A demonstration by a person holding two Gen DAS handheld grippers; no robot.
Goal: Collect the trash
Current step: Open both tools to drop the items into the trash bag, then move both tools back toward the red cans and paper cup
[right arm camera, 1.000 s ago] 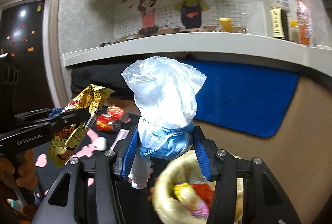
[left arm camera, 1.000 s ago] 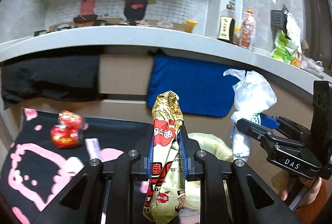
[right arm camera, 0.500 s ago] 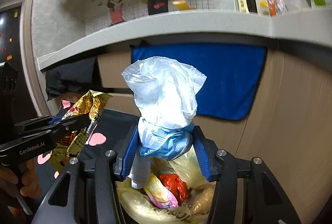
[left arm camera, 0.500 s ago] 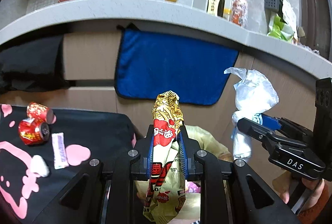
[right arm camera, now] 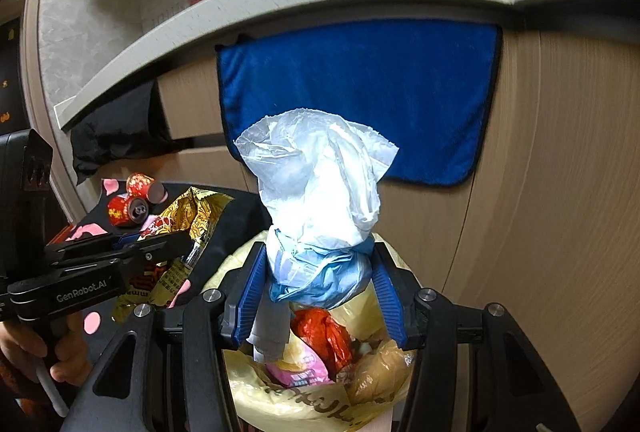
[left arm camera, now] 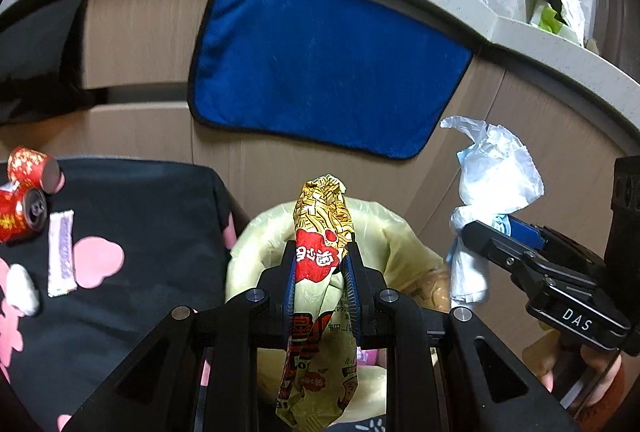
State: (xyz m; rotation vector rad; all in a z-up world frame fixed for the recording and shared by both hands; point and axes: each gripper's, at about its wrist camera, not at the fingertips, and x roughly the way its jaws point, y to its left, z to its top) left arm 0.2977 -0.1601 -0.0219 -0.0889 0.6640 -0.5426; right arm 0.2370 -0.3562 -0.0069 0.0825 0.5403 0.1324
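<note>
While clamped, wrapper (left arm camera: 323, 232) inside left gripper (left arm camera: 320, 274)

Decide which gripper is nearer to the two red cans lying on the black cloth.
Left. The left gripper, shut on a noodle wrapper, hangs beside the cloth bearing the red cans. The right gripper, holding a white plastic bag, is farther away, beyond the left one.

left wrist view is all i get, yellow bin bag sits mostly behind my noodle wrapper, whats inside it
Observer: The right wrist view looks into the yellow bin bag: a red wrapper, a pink packet and a brown wrapper lie in it.
Operator: is the other bag gripped properly
Observer: Yes. Both pads of the right hand-held gripper press on the white-and-blue plastic bag, and its loose tail hangs in front of the contents.
</note>
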